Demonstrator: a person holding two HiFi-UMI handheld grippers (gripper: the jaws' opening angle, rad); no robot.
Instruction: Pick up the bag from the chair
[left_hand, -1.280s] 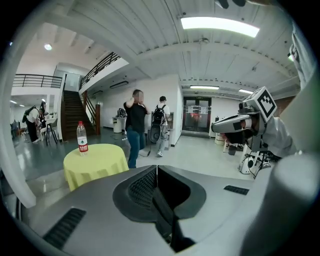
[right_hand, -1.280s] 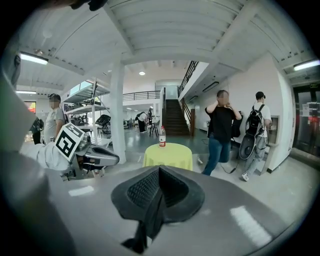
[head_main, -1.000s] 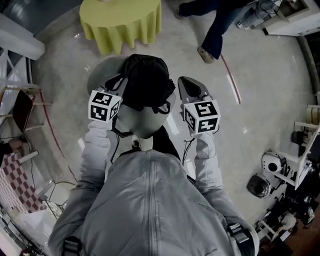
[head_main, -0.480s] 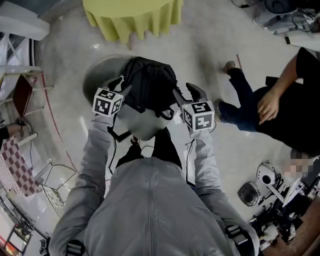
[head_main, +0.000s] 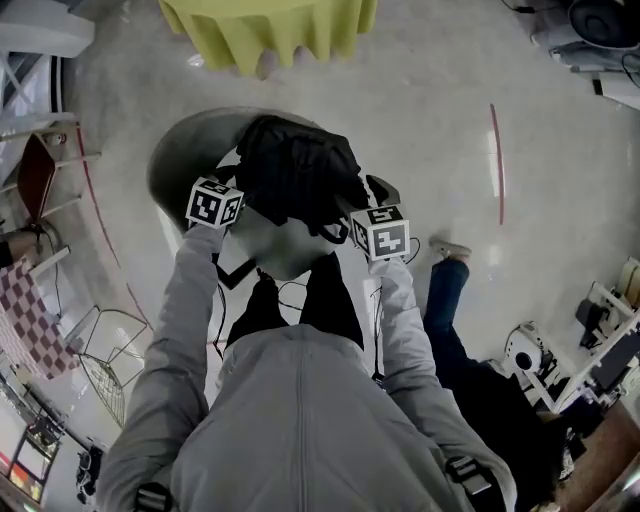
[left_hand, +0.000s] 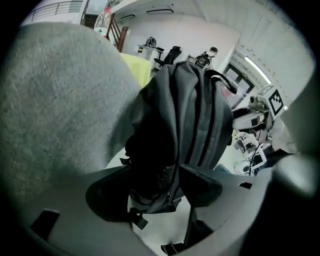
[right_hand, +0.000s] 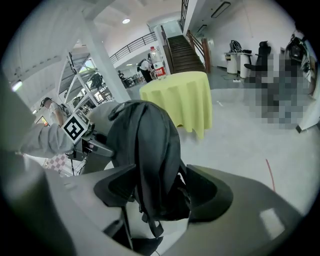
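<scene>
A black backpack (head_main: 295, 175) stands upright on the seat of a grey chair (head_main: 185, 150). My left gripper (head_main: 238, 190) is at the bag's left side and my right gripper (head_main: 362, 196) at its right, both pointing steeply down. In the left gripper view the backpack (left_hand: 190, 115) hangs down into the gap of the left gripper (left_hand: 172, 185), against the grey chair back (left_hand: 55, 100). In the right gripper view the bag's lower end and straps (right_hand: 145, 145) fill the gap of the right gripper (right_hand: 160, 192). Both pairs of jaws have just been opening and stand wide, with the bag between them.
A round table under a yellow-green cloth (head_main: 270, 25) stands beyond the chair, with a bottle (right_hand: 156, 62) on it. A person's leg in jeans (head_main: 445, 290) is close at the right. Machines (head_main: 525, 350) crowd the lower right; a wire basket (head_main: 105, 350) sits at the left.
Both grippers have sunk beside the bag and their jaws have spread wide. A bystander has crossed from the upper right to the lower right.
</scene>
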